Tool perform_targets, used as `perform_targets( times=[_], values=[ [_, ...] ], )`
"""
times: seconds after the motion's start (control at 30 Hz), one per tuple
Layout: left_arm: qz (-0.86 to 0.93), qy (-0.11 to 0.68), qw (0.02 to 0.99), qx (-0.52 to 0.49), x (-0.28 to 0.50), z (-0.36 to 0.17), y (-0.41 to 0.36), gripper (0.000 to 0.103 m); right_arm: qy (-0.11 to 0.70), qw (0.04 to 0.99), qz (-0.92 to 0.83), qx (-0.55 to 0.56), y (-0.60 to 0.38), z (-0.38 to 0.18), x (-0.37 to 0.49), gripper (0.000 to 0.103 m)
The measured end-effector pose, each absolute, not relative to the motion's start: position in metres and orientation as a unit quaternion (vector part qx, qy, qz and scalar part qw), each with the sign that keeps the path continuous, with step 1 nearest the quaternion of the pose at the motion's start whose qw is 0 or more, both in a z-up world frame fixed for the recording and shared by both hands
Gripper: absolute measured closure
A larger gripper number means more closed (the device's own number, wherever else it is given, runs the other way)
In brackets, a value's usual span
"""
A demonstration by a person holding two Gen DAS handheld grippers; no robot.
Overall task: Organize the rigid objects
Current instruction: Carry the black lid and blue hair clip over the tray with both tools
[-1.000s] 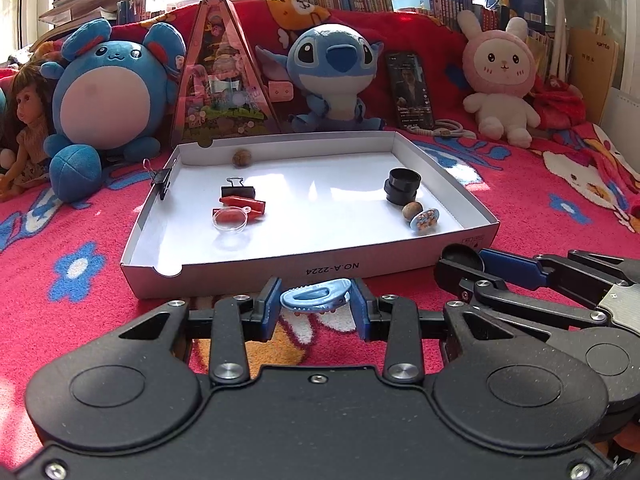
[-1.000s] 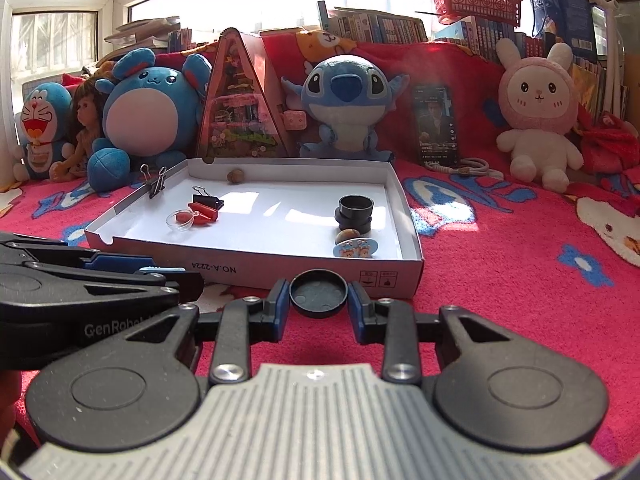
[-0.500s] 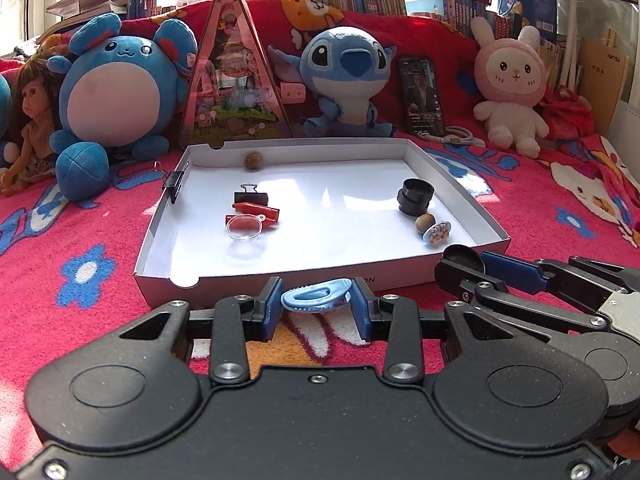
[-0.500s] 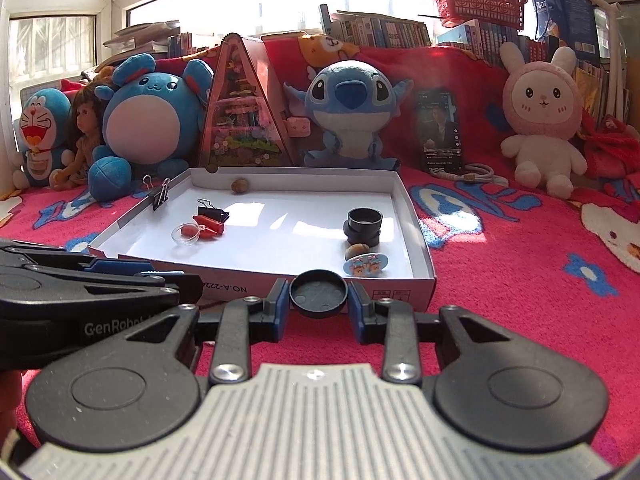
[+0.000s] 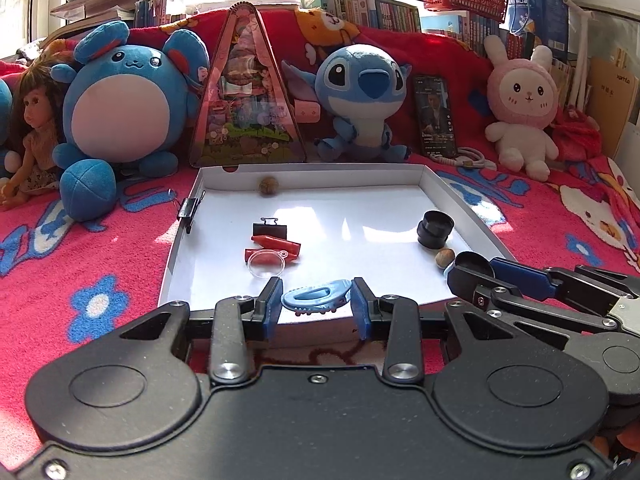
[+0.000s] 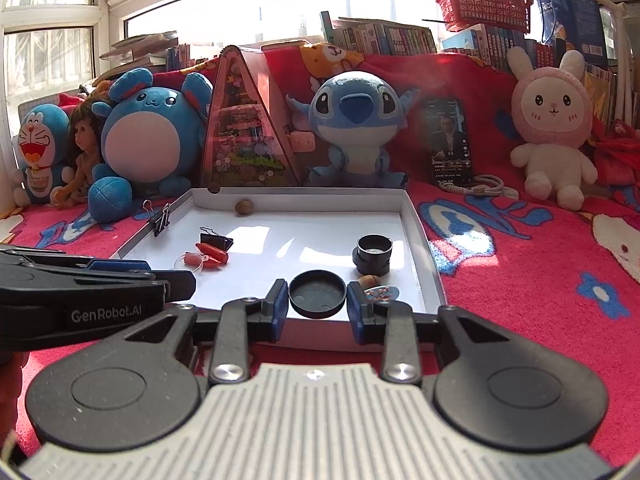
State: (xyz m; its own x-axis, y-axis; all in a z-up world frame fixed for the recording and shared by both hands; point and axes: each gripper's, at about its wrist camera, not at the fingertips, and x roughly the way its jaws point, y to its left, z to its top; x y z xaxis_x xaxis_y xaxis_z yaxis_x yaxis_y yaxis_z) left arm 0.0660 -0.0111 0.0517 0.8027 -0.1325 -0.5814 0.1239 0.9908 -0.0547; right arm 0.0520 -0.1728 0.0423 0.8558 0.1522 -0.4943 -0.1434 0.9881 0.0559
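A white shallow box (image 5: 192,256) (image 6: 424,248) lies on the red blanket. In it are a black binder clip (image 5: 271,227), red pieces (image 5: 276,245), a clear round lens (image 5: 265,263), a black cylinder (image 5: 435,229) (image 6: 373,254), two nuts (image 5: 268,185) (image 5: 445,257) and a patterned oval (image 6: 381,292). My left gripper (image 5: 316,305) is shut on a blue hair clip (image 5: 316,299) over the box's near edge. My right gripper (image 6: 317,305) is shut on a black round lid (image 6: 317,294), also over the near edge.
Plush toys (image 5: 116,116) (image 5: 364,96) (image 5: 520,108), a doll (image 5: 32,128), a triangular tin (image 5: 248,92) and a phone (image 5: 434,116) stand behind the box. A binder clip (image 5: 188,208) grips the box's left wall. Books line the windowsill.
Both grippers have moved forward and up with their objects. They now hang over the box's near edge instead of in front of it.
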Motion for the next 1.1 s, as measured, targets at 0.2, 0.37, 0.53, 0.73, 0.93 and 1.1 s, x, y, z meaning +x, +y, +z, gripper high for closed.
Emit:
perform_targets(
  times=[0.2,0.37,0.53,0.73,0.93,1.1],
  values=[
    [-0.053,0.305,0.951,-0.013,0.079,0.057,0.001,0.068,0.256,0.964,0.070,0.008,-0.178,0.046,0.061,0.066],
    [-0.053,0.313,0.948,-0.028,0.092,0.058,0.011,0.068,0.258,0.964,0.063,0.003,-0.183,0.050,0.070,0.066],
    [-0.052,0.319,0.946,-0.030,0.106,0.059,0.015,0.068,0.276,0.959,0.065,0.017,-0.192,0.053,0.088,0.066],
    [-0.056,0.334,0.940,-0.032,0.125,0.059,0.018,0.068,0.297,0.952,0.063,0.042,-0.208,0.059,0.114,0.066],
    [-0.054,0.351,0.934,-0.045,0.145,0.057,0.023,0.068,0.306,0.949,0.060,0.045,-0.215,0.064,0.135,0.066],
    [-0.050,0.369,0.927,-0.047,0.161,0.052,0.027,0.068,0.330,0.941,0.058,0.044,-0.217,0.061,0.158,0.066]
  ],
)
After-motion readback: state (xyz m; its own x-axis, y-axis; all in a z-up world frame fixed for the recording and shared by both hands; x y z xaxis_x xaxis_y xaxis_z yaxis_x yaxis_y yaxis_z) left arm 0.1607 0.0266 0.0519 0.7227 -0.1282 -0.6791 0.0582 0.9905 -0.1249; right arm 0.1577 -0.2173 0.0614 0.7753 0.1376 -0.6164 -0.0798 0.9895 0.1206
